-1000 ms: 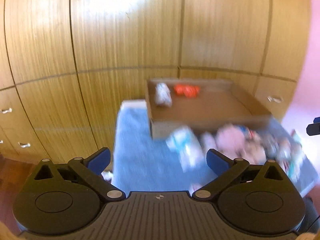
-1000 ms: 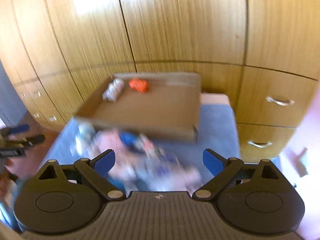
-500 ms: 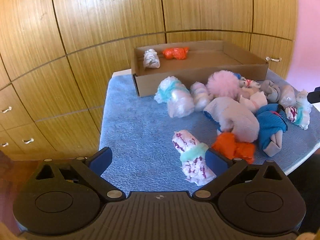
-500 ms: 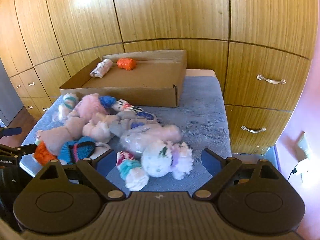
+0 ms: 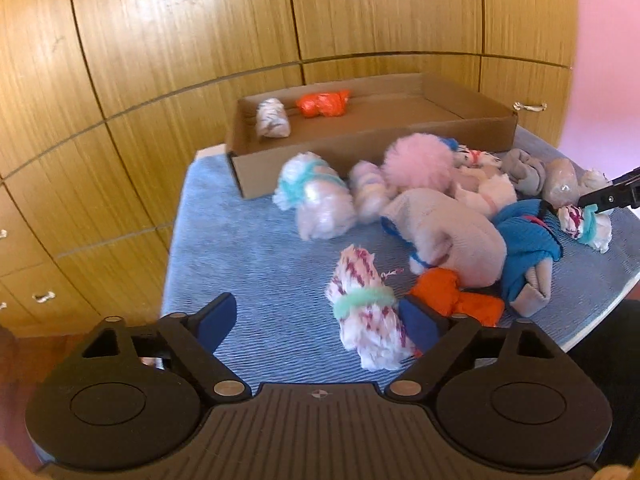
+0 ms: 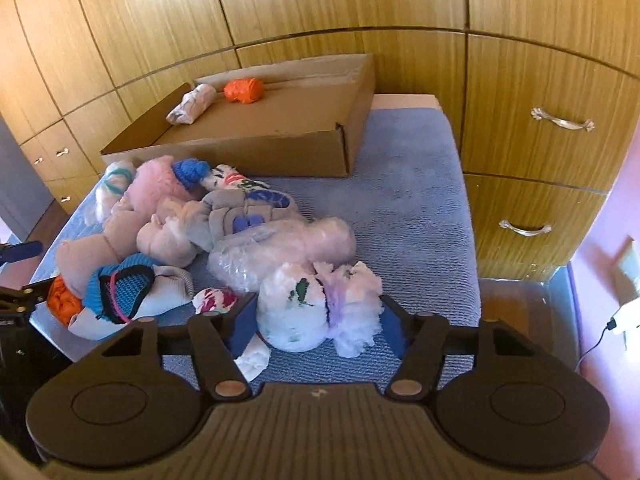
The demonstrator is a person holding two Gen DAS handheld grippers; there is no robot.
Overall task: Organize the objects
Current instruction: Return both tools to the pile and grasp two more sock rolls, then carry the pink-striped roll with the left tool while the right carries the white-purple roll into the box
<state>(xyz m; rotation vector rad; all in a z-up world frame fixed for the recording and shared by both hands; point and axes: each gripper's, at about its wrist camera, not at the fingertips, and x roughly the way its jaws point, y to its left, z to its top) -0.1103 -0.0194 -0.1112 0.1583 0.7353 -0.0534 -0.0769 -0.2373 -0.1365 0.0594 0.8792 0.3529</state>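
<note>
My left gripper (image 5: 322, 318) has just been closing; its fingers are open, with a white-and-red sock roll (image 5: 366, 318) against the right finger and a gap at the left one. My right gripper (image 6: 318, 322) has also just been closing, and its fingers (image 6: 243, 322) flank a fluffy white sock bundle (image 6: 316, 308); I cannot tell whether they press it. Both lie on the blue-covered bench (image 6: 404, 208). Behind them, the cardboard box (image 6: 312, 148) holds two rolls.

Black ribbed gripper bodies, silver screws, blue fingers (image 5: 218, 316).
</note>
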